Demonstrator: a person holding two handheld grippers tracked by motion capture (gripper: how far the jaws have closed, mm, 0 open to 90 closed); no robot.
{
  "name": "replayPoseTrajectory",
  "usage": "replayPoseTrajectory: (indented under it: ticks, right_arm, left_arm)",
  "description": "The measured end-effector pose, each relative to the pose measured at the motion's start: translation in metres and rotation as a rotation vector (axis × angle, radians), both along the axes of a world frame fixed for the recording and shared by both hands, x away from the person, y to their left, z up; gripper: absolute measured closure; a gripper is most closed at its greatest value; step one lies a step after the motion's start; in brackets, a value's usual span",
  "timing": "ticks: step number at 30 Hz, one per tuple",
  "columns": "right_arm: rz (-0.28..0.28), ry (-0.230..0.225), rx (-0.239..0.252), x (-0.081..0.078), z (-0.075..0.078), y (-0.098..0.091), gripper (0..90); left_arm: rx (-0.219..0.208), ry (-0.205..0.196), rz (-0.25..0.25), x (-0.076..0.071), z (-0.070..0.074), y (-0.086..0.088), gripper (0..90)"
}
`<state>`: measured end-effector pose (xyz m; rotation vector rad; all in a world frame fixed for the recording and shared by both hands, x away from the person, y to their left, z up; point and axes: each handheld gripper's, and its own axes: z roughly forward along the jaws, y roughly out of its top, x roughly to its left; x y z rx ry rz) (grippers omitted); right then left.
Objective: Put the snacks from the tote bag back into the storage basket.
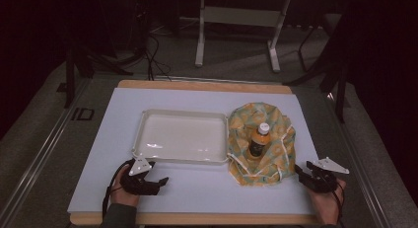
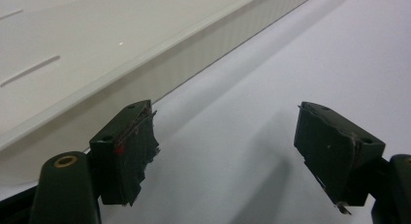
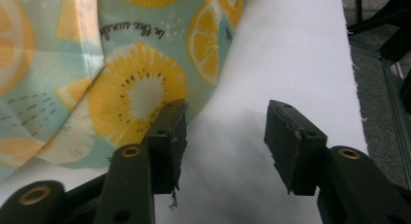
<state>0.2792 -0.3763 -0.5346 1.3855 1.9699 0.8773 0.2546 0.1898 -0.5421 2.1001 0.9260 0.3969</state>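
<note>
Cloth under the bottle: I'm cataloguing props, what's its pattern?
Pale teal cloth printed with yellow citrus and kiwi slices, clearest in the right gripper view.

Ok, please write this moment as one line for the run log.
left tongs: open, near tray | right tongs: open, at fruit-print cloth edge | bottle: on cloth | nothing held

A tray sits mid-table — just right of it a cloth, a bottle lying on top.
</note>
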Motion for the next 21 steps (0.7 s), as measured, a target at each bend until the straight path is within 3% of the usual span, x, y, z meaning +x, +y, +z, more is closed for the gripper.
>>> replayPoseTrajectory:
  ticks: [6,12,21]
  right_arm:
    - [0.013,-0.005,-0.012,0.000,0.000,0.001,54.6]
    - [0.033,-0.006,0.007,0.000,0.002,0.000,55.3]
    - [0.057,-0.006,-0.040,0.000,0.011,0.002,57.8]
  left_arm:
    - [-0.009,-0.016,-0.018,-0.002,0.001,0.001,22.4]
    - [-0.005,-0.017,-0.033,-0.002,0.000,0.000,22.4]
    - [-0.001,-0.016,-0.037,-0.002,0.000,0.000,22.4]
